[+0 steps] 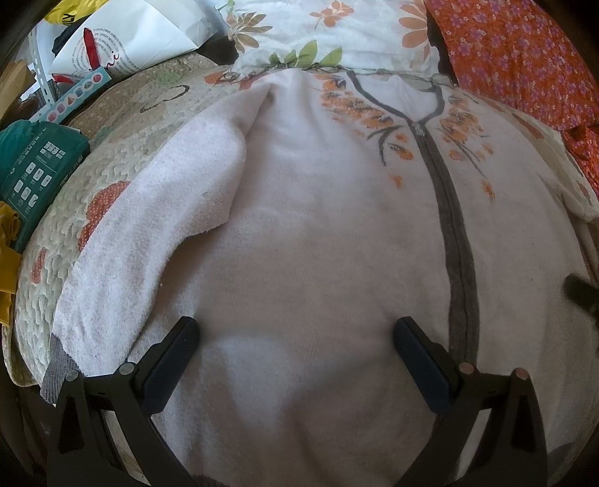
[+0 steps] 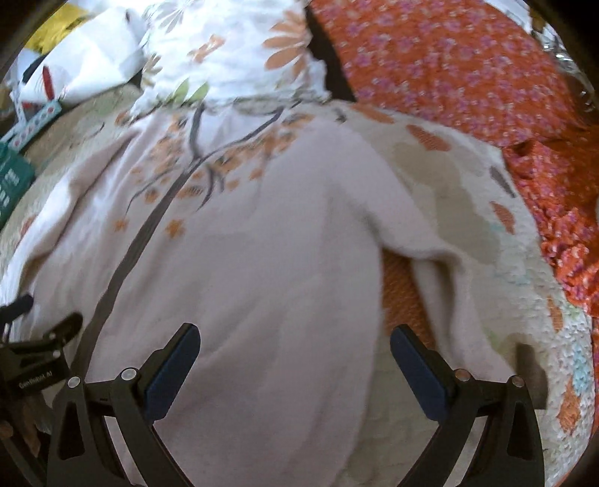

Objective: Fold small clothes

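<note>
A pale pink child's zip jacket (image 1: 318, 224) with orange flower print and a grey zipper band (image 1: 455, 254) lies face up on a quilted cover. Its left sleeve (image 1: 149, 224) is folded inward over the body, grey cuff near the front edge. My left gripper (image 1: 295, 333) is open and empty, hovering over the jacket's lower body. In the right wrist view the jacket (image 2: 262, 243) fills the middle, and its right sleeve (image 2: 449, 284) lies out to the side on the quilt. My right gripper (image 2: 295, 341) is open and empty over the jacket's right hem. The left gripper (image 2: 33, 356) shows at that view's left edge.
The quilted cream cover (image 1: 101, 180) lies under the jacket. An orange floral fabric (image 1: 524, 63) lies at the back right, and a white floral cloth (image 1: 318, 33) at the back. A green box (image 1: 37, 165), white paper bag (image 1: 123, 45) and yellow cloth (image 1: 7, 262) crowd the left.
</note>
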